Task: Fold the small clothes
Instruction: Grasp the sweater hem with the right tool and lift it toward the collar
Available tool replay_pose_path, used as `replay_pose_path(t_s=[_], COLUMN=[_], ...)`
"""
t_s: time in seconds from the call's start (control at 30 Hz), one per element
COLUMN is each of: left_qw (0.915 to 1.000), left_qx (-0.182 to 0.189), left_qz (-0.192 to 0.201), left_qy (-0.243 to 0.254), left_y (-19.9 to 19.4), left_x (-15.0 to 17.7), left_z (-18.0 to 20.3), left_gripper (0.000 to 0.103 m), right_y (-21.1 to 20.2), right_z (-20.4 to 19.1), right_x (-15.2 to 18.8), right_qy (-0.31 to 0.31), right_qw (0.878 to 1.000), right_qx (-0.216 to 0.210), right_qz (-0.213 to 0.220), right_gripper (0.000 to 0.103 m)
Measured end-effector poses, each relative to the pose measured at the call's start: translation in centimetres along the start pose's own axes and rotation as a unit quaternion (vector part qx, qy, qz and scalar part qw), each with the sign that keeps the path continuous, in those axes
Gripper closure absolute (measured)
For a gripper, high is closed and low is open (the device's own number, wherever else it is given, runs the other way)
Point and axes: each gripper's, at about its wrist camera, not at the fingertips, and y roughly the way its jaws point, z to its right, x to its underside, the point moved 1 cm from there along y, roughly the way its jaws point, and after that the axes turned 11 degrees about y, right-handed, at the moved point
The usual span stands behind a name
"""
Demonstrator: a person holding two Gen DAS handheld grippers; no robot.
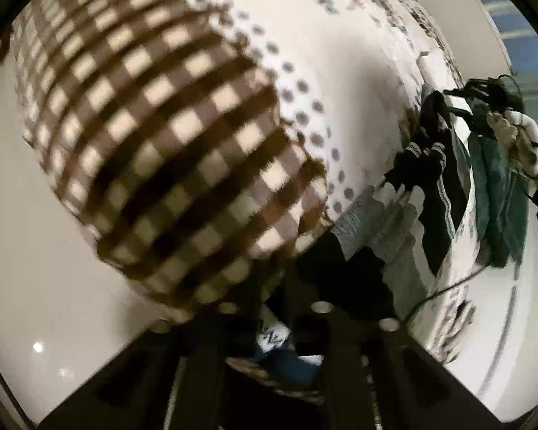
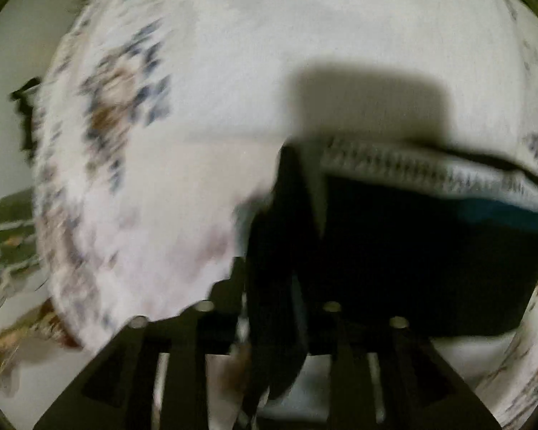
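Brown and cream checks cover the cloth (image 1: 168,136) that fills most of the left wrist view. It lies on a white cloth with grey dots (image 1: 305,100), and its near edge comes right down to the left gripper (image 1: 272,326). The left gripper's 2 dark fingers (image 1: 305,272) are close together with fabric bunched between them, so it looks pinched on cloth, though I cannot tell which piece. Both cloths rest on a white table (image 1: 36,268). To the right lies a pile of other small clothes (image 1: 444,179), dark and teal, just beside the dotted cloth. A thin black cable (image 1: 444,286) runs across near the pile.

In the right wrist view, everything is blurry. A dark piece of clothing (image 2: 412,258) with a white knit band and a bit of teal sits right in front of the right gripper (image 2: 269,322). A dark strip of it hangs down between the 2 fingers, which squeeze it. Under it is a white cloth with blue and brown flowers (image 2: 125,107). More crumpled clothes (image 2: 7,243) lie at the far left edge.
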Motion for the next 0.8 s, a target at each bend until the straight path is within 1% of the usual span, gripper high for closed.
replay_pose_path(t_s=[0.03,0.07,0.1,0.17,0.2,0.23,0.27,0.3,0.33,0.37,0.4,0.47,0.53,0.6,0.7,0.8], left_qw=[1.0,0.9999,0.9995,0.9986,0.9975,0.9969,0.9959,0.9946,0.9922,0.9914,0.9915,0.9929,0.9945,0.995,0.9946,0.9946], left_qx=[0.002,0.001,0.007,0.008,-0.003,-0.009,-0.017,-0.032,-0.054,-0.062,-0.072,-0.074,-0.073,-0.071,-0.068,-0.073], left_qz=[0.003,0.005,0.007,-0.008,-0.014,-0.017,-0.021,-0.028,-0.046,-0.05,-0.037,-0.022,0.006,0.024,0.039,0.042], left_qy=[0.008,0.017,0.03,0.052,0.069,0.076,0.086,0.095,0.102,0.104,0.102,0.09,0.074,0.067,0.067,0.06], left_y=[-0.4,-0.8,-1.0,-0.4,0.4,0.8,1.6,2.5,3.6,4.1,4.1,3.4,1.6,0.0,-1.4,-1.6], left_x=[0.3,0.6,1.2,1.6,2.2,2.5,2.8,3.1,3.4,3.5,3.8,3.9,4.1,4.1,4.0,3.8], left_z=[0.5,1.1,2.3,3.4,4.5,5.0,5.5,6.0,6.2,6.4,6.3,6.0,5.4,4.9,4.4,3.1], left_gripper=[0.066,0.045,0.04,0.04,0.041,0.043,0.051,0.088,0.103,0.101,0.101,0.101,0.102,0.102,0.102,0.102], right_y=[-0.4,-0.7,-0.6,0.4,1.0,1.8,2.6,3.2,3.6,4.0,4.2,4.3,3.9,3.2,2.4,3.3], right_z=[0.3,0.6,1.0,1.7,1.9,2.0,1.9,2.0,2.1,2.2,2.2,2.2,2.1,1.8,0.9,-0.5], right_x=[1.4,3.1,4.9,7.8,8.6,9.5,10.1,10.5,10.6,10.9,11.0,11.3,11.6,11.8,11.6,11.2], right_qy=[-0.007,-0.015,-0.023,-0.023,-0.023,-0.027,-0.029,-0.028,-0.027,-0.026,-0.024,-0.012,-0.011,-0.012,-0.018,-0.021], right_qw=[1.0,1.0,0.999,0.998,0.997,0.997,0.997,0.997,0.997,0.998,0.998,0.998,0.998,0.998,0.999,0.998], right_qx=[-0.007,-0.008,-0.01,-0.01,-0.007,0.0,0.01,0.021,0.029,0.045,0.056,0.062,0.062,0.055,0.05,0.06], right_qz=[-0.007,-0.018,-0.034,-0.061,-0.07,-0.072,-0.07,-0.067,-0.061,-0.041,-0.027,-0.012,-0.003,0.003,0.009,0.008], right_gripper=[0.057,0.057,0.057,0.057,0.057,0.057,0.057,0.057,0.057,0.065,0.092,0.092,0.094,0.094,0.095,0.095])
